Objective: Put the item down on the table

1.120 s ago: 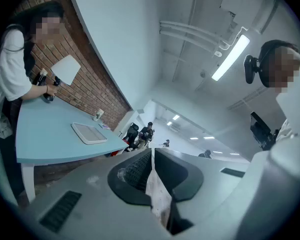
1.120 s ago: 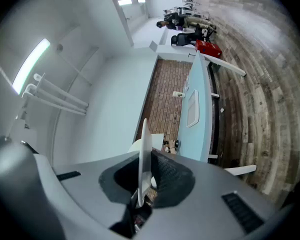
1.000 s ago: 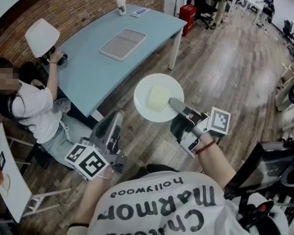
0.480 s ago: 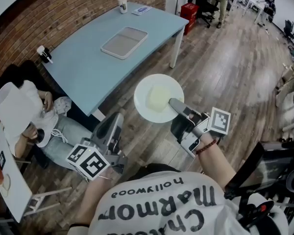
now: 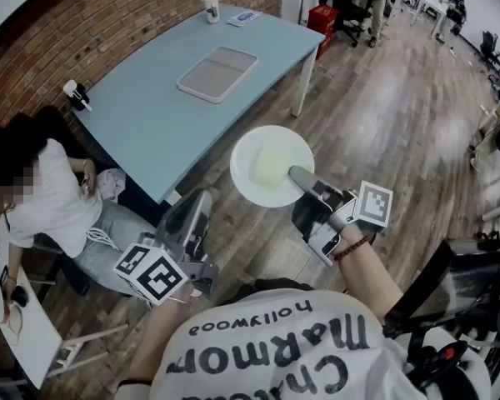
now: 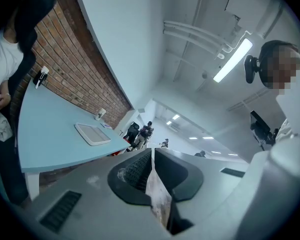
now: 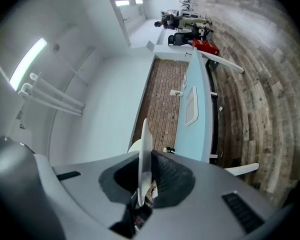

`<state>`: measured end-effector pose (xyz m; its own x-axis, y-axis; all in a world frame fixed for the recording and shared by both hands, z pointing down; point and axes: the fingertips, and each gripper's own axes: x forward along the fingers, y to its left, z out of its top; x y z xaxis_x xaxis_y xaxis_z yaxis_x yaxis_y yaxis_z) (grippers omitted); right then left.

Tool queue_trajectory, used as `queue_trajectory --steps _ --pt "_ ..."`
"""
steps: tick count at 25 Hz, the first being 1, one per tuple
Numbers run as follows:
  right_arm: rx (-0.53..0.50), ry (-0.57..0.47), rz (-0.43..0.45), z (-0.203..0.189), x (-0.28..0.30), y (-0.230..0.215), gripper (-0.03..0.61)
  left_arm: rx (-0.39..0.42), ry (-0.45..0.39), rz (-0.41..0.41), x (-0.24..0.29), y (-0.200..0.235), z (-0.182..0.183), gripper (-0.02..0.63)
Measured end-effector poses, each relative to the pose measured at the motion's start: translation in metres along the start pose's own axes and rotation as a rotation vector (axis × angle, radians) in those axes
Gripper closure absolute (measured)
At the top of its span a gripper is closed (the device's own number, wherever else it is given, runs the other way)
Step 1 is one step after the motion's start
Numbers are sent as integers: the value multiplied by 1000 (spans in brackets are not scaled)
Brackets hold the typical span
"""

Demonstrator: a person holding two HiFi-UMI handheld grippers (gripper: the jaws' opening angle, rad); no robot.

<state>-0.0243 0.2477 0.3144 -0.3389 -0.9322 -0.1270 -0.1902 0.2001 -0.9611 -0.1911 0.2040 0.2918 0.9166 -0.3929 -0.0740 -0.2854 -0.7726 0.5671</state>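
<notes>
A white round plate (image 5: pixel 267 144) with a pale yellow square piece (image 5: pixel 268 166) on it hangs over the wooden floor, just off the near corner of the light blue table (image 5: pixel 142 123). My right gripper (image 5: pixel 297 174) is shut on the plate's near rim. In the right gripper view the plate (image 7: pixel 143 149) shows edge-on between the jaws of my right gripper (image 7: pixel 144 170). My left gripper (image 5: pixel 199 201) hangs lower left, beside the table's near edge. In its own view the left gripper (image 6: pixel 152 156) has its jaws pressed together with nothing in them.
On the table lie a flat grey tray (image 5: pixel 217 74), a paper cup (image 5: pixel 210 7) at the far end and a small dark stand (image 5: pixel 77 95) by the brick wall. A seated person (image 5: pixel 46 198) is at the table's left side. A red box (image 5: pixel 320 22) stands beyond.
The seated person at the left has shifted and lowered a white sheet. The plate and both grippers have held nearly still.
</notes>
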Motion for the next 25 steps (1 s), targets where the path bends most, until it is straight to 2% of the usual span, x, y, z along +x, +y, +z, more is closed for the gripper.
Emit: queue_trajectory --steps 7,13,25 --pt "10 0 -1 -4 31 -5 552 -11 1 -6 1 24 14 595" --pt "23 2 -13 1 37 -16 552 -33 -8 -10 7 36 12 598" --pt "15 14 -4 47 62 -34 552 -6 13 -9 53 54 10 598"
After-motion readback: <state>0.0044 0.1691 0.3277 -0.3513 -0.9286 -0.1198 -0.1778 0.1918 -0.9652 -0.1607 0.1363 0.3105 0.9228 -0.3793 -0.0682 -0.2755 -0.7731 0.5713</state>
